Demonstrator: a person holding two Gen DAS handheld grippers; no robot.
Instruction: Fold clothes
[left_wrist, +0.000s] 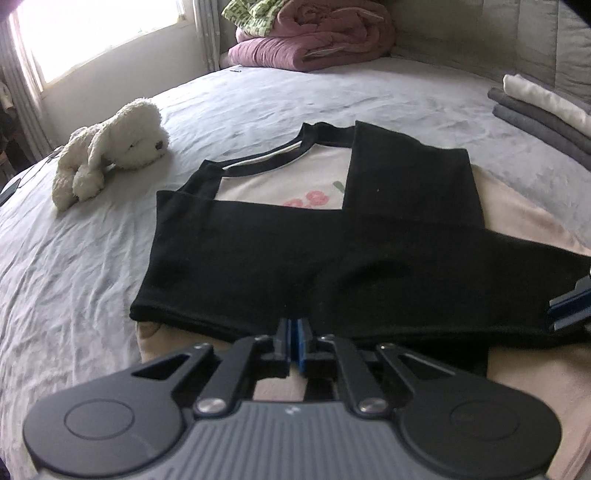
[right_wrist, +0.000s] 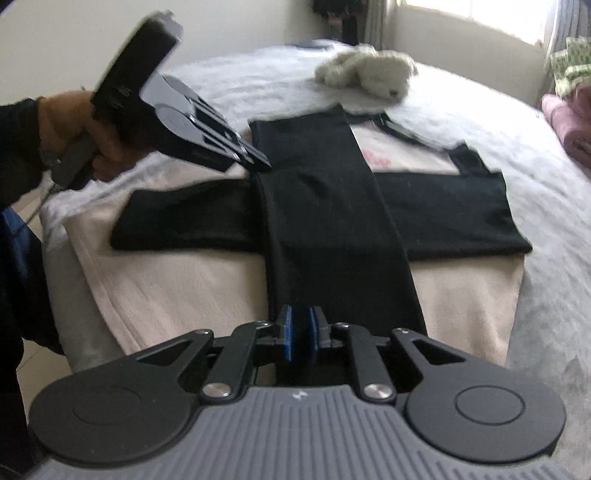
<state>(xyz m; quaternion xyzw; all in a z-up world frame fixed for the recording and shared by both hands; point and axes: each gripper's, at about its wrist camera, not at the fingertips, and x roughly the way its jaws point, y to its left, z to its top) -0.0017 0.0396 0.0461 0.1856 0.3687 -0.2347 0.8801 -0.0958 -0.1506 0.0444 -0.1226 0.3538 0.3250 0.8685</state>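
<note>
A cream shirt (left_wrist: 280, 177) with black sleeves and a black collar lies flat on the bed. Both sleeves are folded over its front and cross each other: one black sleeve (right_wrist: 332, 240) runs toward the right wrist camera, the other sleeve (right_wrist: 443, 214) lies crosswise under it. My left gripper (left_wrist: 294, 339) is shut with nothing between its pads, just short of the sleeve's near edge. A hand (right_wrist: 66, 125) holds the left gripper (right_wrist: 263, 166) with its tips at the sleeve crossing. My right gripper (right_wrist: 300, 332) stands a narrow gap open over the sleeve's end; the right gripper (left_wrist: 570, 306) also shows at the edge.
A white plush toy (left_wrist: 110, 147) lies on the wrinkled grey sheet (left_wrist: 74, 277) beyond the shirt's collar. Folded grey and white clothes (left_wrist: 543, 110) are stacked at the far right. A pink blanket (left_wrist: 317, 40) sits at the head of the bed. The bed's edge (right_wrist: 85, 343) drops off at the left.
</note>
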